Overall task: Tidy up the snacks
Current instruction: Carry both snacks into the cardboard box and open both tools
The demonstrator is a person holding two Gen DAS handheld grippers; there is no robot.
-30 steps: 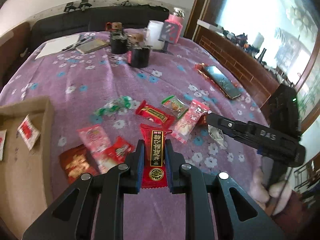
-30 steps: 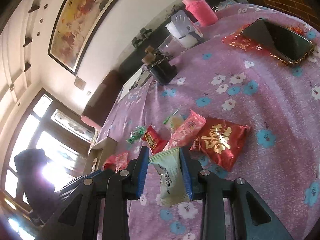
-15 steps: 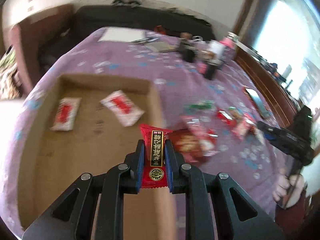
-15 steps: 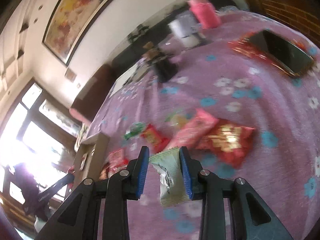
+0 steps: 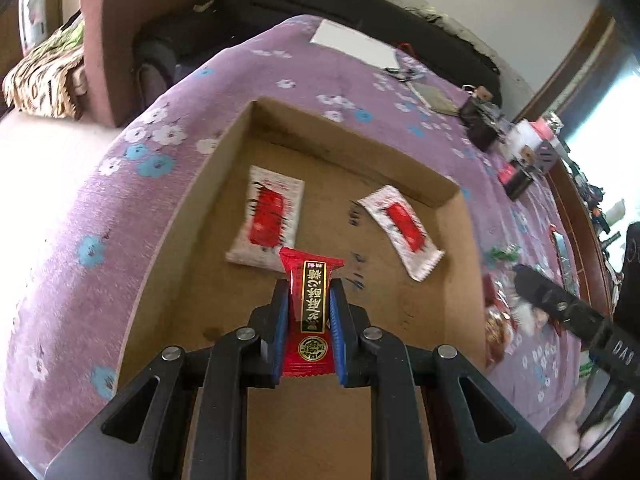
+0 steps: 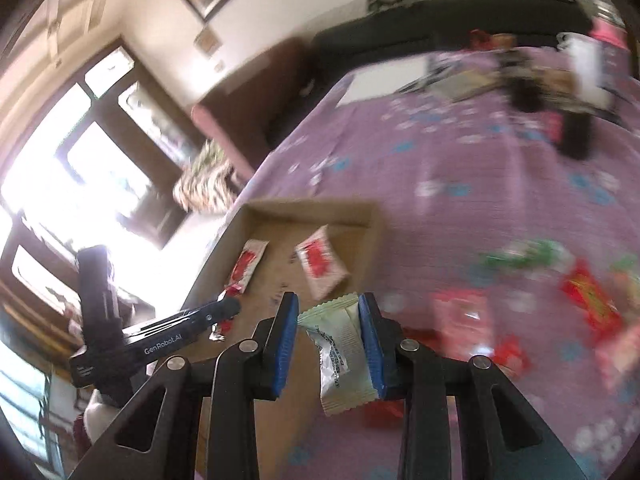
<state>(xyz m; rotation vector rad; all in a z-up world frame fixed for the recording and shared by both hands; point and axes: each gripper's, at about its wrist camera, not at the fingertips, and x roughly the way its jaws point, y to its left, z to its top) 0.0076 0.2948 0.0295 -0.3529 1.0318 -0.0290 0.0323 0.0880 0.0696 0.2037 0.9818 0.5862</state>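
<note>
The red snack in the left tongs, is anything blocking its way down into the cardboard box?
Nothing visible does. The red snack hangs over bare box floor in the cardboard box; the two white packets lie farther in, clear of the spot below.

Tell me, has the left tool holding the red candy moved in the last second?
Yes. The left tool, shut on the red candy packet, moved from above the loose snacks on the purple cloth to above the cardboard box.

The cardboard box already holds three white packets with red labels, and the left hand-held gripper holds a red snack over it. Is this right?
Not quite: the left wrist view shows two white packets in the cardboard box, not three. The left hand-held gripper does hold a red snack over it.
</note>
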